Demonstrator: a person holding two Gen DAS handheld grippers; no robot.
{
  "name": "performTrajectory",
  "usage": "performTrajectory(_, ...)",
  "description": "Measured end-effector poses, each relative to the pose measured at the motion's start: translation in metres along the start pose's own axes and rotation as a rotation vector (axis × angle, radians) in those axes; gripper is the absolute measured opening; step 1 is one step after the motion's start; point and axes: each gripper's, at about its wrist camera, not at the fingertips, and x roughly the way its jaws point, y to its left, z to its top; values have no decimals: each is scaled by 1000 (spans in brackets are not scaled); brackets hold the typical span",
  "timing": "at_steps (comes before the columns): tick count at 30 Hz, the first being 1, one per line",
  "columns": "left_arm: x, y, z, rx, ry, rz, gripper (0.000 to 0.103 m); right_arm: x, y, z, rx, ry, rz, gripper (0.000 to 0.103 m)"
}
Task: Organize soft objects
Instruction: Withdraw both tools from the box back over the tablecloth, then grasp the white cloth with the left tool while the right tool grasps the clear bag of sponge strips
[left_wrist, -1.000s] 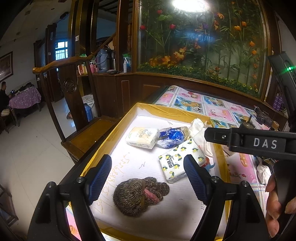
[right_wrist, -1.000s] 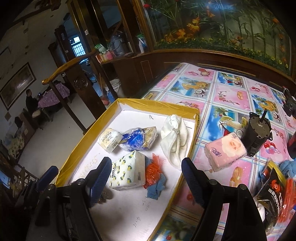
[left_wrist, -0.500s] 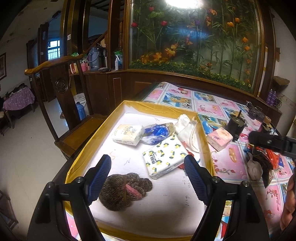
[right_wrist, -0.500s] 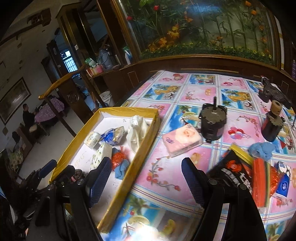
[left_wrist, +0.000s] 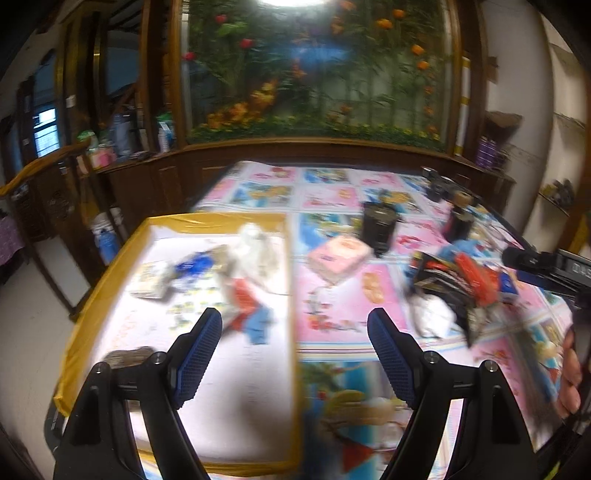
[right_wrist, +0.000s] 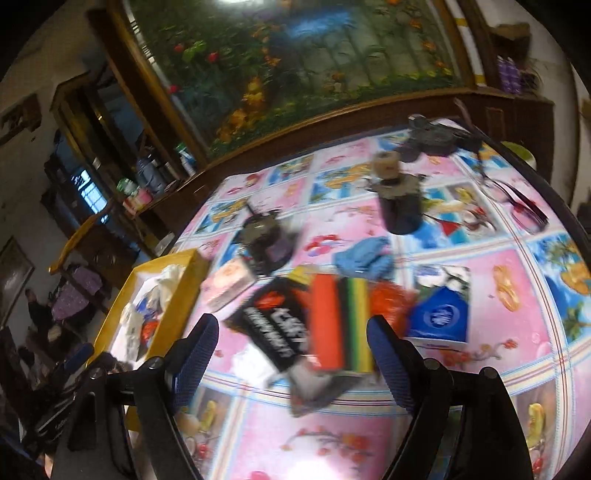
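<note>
A yellow-rimmed tray (left_wrist: 110, 266) at left of the frame holds blurred soft packs; a pink pack (left_wrist: 340, 258) lies on the glossy patterned surface (left_wrist: 332, 317). The left gripper (left_wrist: 295, 328) hangs released, empty. The right gripper (right_wrist: 291, 336) is opening over a striped sponge block (right_wrist: 340, 325), untouched.

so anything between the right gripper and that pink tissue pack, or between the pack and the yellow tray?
Right gripper is opening, with nothing held. A black snack bag and a striped sponge stack lie in front of it; the pink tissue pack sits further left. Nothing visible lies between the pack and the yellow tray beside it, apart from the tray's raised rim.
</note>
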Motion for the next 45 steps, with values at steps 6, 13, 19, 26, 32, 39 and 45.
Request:
performTrajectory(6, 44, -50, 1, 38, 184, -245, 80, 2, -42, -7, 72, 0, 12, 86)
performTrajectory(13, 85, -86, 3, 74, 257, -249, 80, 2, -59, -5, 123, -9, 49, 86)
performTrajectory(19, 114, -100, 3, 83, 303, -238, 52, 0, -58, -5, 121, -19, 56, 86)
performTrajectory(26, 129, -111, 7, 88, 293, -260, 52, 3, -56, -5, 109, -18, 31, 86)
performTrajectory(32, 122, -103, 7, 59, 222, -277, 15, 9, -39, -5, 42, -3, 3, 86)
performTrajectory(39, 109, -89, 10, 34, 148, -237, 15, 32, -12, 10, -1, 75, -13, 86)
performTrajectory(45, 109, -81, 10, 28, 136, -210, 15, 64, -11, 18, 4, 162, -87, 86)
